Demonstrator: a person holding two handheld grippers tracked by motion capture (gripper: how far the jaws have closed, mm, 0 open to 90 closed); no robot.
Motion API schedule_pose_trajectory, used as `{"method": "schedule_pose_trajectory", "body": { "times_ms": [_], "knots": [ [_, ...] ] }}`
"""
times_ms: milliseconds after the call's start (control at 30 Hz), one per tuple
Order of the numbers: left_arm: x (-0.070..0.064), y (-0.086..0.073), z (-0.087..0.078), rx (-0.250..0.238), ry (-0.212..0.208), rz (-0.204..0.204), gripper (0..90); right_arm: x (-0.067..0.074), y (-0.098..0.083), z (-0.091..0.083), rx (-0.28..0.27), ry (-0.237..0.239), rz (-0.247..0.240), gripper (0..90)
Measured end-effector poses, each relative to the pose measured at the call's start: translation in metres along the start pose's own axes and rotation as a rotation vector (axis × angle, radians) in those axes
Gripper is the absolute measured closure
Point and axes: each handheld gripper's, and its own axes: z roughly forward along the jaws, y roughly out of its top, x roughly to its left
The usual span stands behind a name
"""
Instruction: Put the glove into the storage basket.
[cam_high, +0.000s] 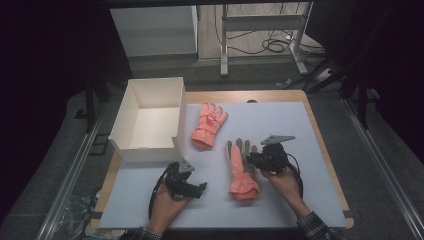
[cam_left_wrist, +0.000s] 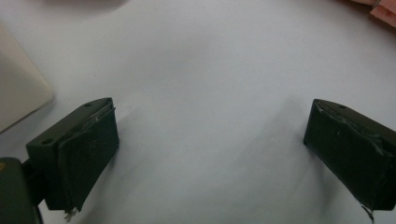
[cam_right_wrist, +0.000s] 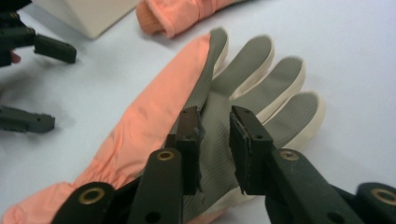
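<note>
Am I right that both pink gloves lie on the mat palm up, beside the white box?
Not quite: only the near glove lies grey palm up; the far glove lies back up, in the high view. Both are beside the white box.

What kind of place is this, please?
Probably a lab or recording workspace, not a home: a white work mat on a wooden table, cables on the floor, and metal desk legs behind.

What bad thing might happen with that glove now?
The right gripper has its jaws a little apart over the near glove's grey palm, so it might pinch only a thin fold and slip off. The white box stands across the mat, so a loosely held glove could drop on the way.
</note>
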Motion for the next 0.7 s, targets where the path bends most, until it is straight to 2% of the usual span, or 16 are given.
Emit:
{"method": "schedule_pose_trajectory", "body": {
  "times_ms": [200, 400, 567, 700],
  "knots": [
    [0.000, 0.000, 0.000, 0.000, 0.000, 0.000, 3.1, -0.004, 0.018, 0.001, -0.014, -0.007, -0.014, 60.8],
    [0.000, 0.000, 0.000, -0.003, 0.000, -0.004, 3.1, -0.006, 0.041, 0.014, -0.014, -0.008, -0.025, 48.0],
    [0.000, 0.000, 0.000, 0.000, 0.000, 0.001, 3.1, -0.009, 0.061, 0.030, -0.029, -0.010, -0.006, 43.6],
    [0.000, 0.000, 0.000, 0.001, 0.000, 0.002, 3.1, -0.009, 0.074, 0.040, -0.026, -0.010, -0.016, 42.9]
  ]
}}
